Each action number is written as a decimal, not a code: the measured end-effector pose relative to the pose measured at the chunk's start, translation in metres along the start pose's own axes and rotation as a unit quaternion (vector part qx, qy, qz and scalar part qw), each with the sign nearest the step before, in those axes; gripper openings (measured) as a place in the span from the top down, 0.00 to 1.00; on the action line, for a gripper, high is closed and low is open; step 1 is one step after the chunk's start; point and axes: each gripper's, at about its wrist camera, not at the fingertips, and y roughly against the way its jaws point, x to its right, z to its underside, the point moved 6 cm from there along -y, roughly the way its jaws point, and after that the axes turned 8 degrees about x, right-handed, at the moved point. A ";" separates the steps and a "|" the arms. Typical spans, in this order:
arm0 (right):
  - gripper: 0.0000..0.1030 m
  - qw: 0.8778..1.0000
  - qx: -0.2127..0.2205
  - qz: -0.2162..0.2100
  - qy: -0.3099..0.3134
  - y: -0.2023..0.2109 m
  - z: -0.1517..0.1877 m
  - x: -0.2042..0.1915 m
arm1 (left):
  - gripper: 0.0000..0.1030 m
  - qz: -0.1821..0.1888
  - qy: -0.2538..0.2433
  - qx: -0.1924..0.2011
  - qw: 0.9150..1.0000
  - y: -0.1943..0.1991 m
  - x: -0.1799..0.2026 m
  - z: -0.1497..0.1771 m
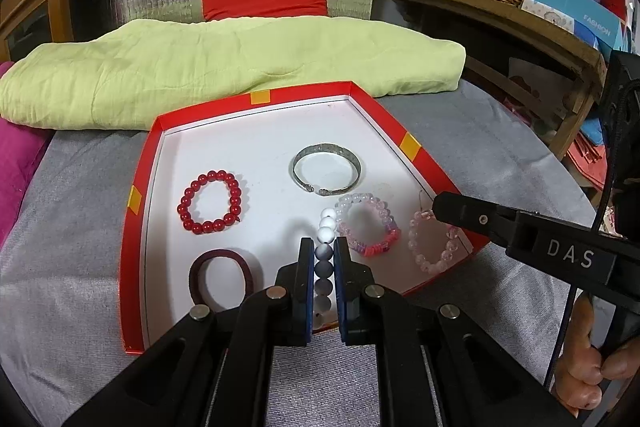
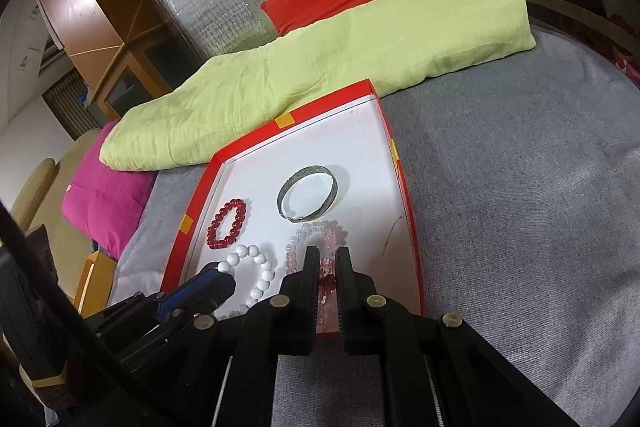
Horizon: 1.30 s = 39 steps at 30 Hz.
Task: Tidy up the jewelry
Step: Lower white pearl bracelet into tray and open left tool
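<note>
White bead bracelet point(image 1: 325, 259): in the red tray point(image 1: 138, 227), light, floppy, slick.
Left gripper point(image 1: 323, 259): jaws nearly closed, pinching its beads.
Right gripper point(image 2: 327, 273): jaws nearly closed on pink bracelet point(image 1: 432, 243).
Hold: across one bead, gently.

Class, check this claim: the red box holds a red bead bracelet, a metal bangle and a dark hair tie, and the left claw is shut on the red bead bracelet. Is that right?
Not quite. The left claw is shut on the white and grey bead bracelet, not the red bead bracelet, which lies untouched in the red box. The metal bangle and dark hair tie are there, as the left wrist view shows.
</note>
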 end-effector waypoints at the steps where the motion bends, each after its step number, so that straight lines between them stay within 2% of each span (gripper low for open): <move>1: 0.92 1.000 0.000 0.001 0.001 0.000 0.000 0.000 | 0.90 0.000 0.000 0.000 1.000 0.000 0.000 0.000; 12: 0.92 1.000 -0.004 0.003 -0.001 -0.003 0.001 0.001 | 0.90 -0.006 -0.004 -0.003 1.000 -0.002 0.000 0.001; 21: 0.89 1.000 -0.010 0.004 -0.012 -0.004 0.001 0.004 | 0.89 -0.028 -0.009 -0.009 1.000 -0.004 -0.004 0.002; 31: 0.88 0.999 -0.021 0.001 -0.026 -0.003 0.000 0.007 | 0.56 -0.046 -0.015 -0.007 0.999 -0.004 -0.007 0.001; 39: 0.83 0.999 -0.017 -0.002 -0.029 0.001 -0.001 0.005 | 0.52 -0.054 -0.014 -0.004 0.998 -0.003 -0.009 -0.001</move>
